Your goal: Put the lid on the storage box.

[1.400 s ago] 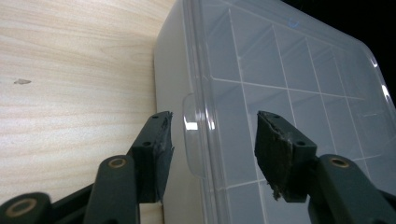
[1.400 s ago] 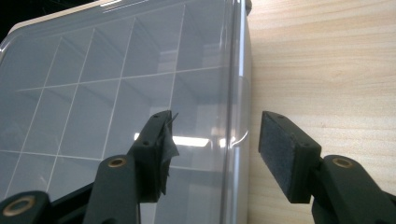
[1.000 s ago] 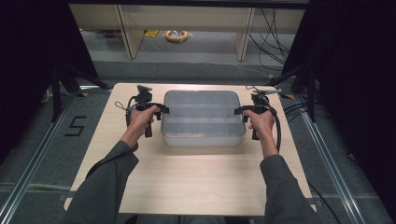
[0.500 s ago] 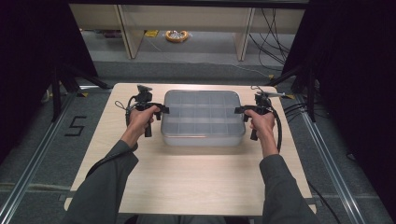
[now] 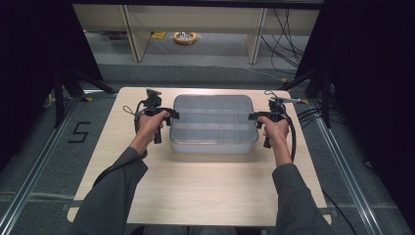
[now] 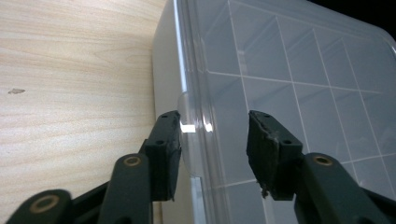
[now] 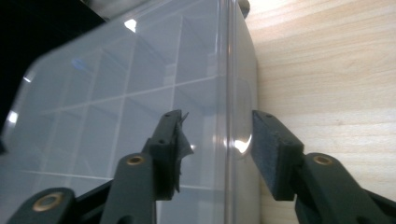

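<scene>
A clear plastic compartment box (image 5: 213, 122) with its lid on lies in the middle of the wooden table (image 5: 205, 186). My left gripper (image 5: 172, 116) is at the box's left side and stands open. In the left gripper view the gripper (image 6: 215, 140) straddles the lid rim of the box (image 6: 289, 70) at a small rounded tab (image 6: 187, 126). My right gripper (image 5: 252, 117) is at the box's right side, also open. In the right gripper view it (image 7: 217, 140) straddles the rim of the box (image 7: 116, 93) at a matching tab (image 7: 243, 135). The compartments look empty.
Bare wood surrounds the box, with more of it toward the near edge. Cables (image 5: 293, 142) trail from both grippers. Beyond the table's far edge are a grey floor, shelf legs (image 5: 129, 29) and a yellow coil (image 5: 184, 37).
</scene>
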`<state>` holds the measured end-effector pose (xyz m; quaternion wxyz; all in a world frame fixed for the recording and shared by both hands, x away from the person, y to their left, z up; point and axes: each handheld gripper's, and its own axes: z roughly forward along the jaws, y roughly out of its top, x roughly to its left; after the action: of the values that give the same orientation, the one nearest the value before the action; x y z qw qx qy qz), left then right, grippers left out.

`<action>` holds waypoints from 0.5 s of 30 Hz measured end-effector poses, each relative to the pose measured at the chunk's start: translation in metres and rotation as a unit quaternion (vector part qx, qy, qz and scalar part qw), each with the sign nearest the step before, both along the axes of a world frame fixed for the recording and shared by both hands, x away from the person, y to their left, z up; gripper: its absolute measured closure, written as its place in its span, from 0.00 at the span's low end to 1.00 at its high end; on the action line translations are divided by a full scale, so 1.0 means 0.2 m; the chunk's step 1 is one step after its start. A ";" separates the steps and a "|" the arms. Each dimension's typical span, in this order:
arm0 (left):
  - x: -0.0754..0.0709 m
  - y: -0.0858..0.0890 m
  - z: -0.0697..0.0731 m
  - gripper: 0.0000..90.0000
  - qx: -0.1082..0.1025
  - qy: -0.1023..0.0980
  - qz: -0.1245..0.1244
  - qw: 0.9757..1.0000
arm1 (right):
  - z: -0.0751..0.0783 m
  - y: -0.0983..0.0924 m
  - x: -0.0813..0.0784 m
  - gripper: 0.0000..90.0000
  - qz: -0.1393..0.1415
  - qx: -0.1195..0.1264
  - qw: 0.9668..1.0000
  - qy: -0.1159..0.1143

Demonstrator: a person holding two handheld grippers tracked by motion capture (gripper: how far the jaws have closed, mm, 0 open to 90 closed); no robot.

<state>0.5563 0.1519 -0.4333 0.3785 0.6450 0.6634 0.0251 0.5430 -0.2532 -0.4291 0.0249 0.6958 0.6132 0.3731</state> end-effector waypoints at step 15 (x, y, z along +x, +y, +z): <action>-0.01 0.06 0.01 0.57 -0.010 -0.003 0.008 1.000 | 0.01 0.03 0.00 0.47 0.007 -0.040 0.999 0.003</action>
<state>0.5548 0.1633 -0.4316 0.3868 0.6359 0.6675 0.0228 0.5426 -0.2481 -0.4267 0.0487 0.6911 0.6324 0.3465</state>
